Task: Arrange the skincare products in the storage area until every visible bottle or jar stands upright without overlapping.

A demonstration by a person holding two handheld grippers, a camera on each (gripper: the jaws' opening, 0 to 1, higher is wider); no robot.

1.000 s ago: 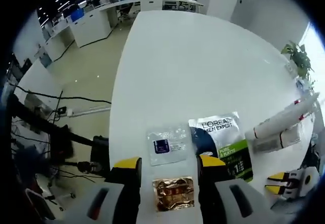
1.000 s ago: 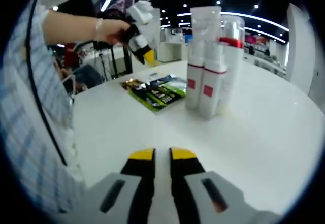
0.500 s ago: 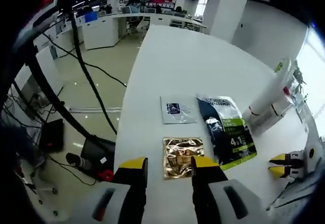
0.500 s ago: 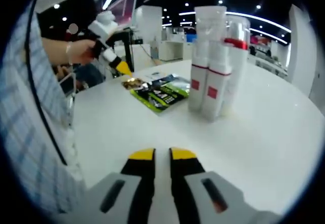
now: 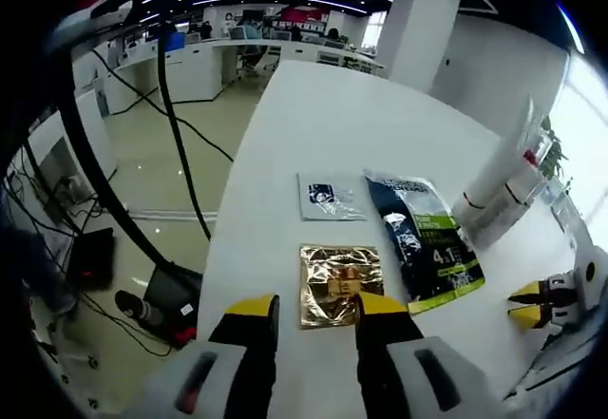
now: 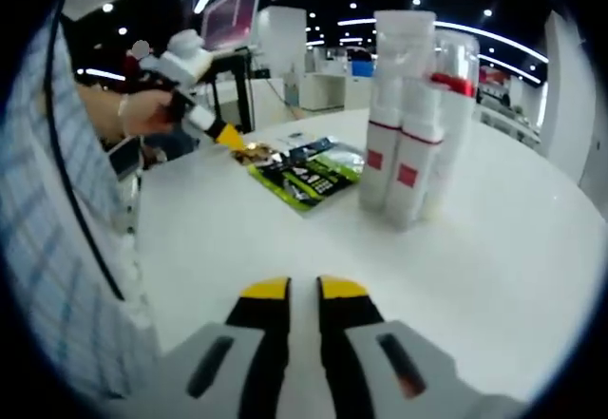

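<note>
Broadly, a white counter [image 5: 380, 124] carries everything, and a person's checked sleeve [image 6: 57, 248] fills the left side of the right gripper view. On the counter a tight group of tall white bottles [image 6: 410, 115] with red bands stands upright, touching one another; in the left gripper view they lean out at the right edge. Just beside them lies a flat dark-and-green sachet [image 5: 423, 248], and next to it a gold foil packet [image 5: 340, 284] and a small clear packet [image 5: 328, 198] with a dark label, all lying flat and apart from each other, none overlapping so far as I can tell. The left hand-held gripper [image 5: 309, 310] hovers just short of the gold packet with its yellow-tipped jaws spread and nothing between them; it also appears in the right gripper view, held in a hand [image 6: 142, 110]. The right hand-held gripper [image 6: 302, 291] sits over bare counter, well apart from the bottles, jaws nearly together and empty
</note>
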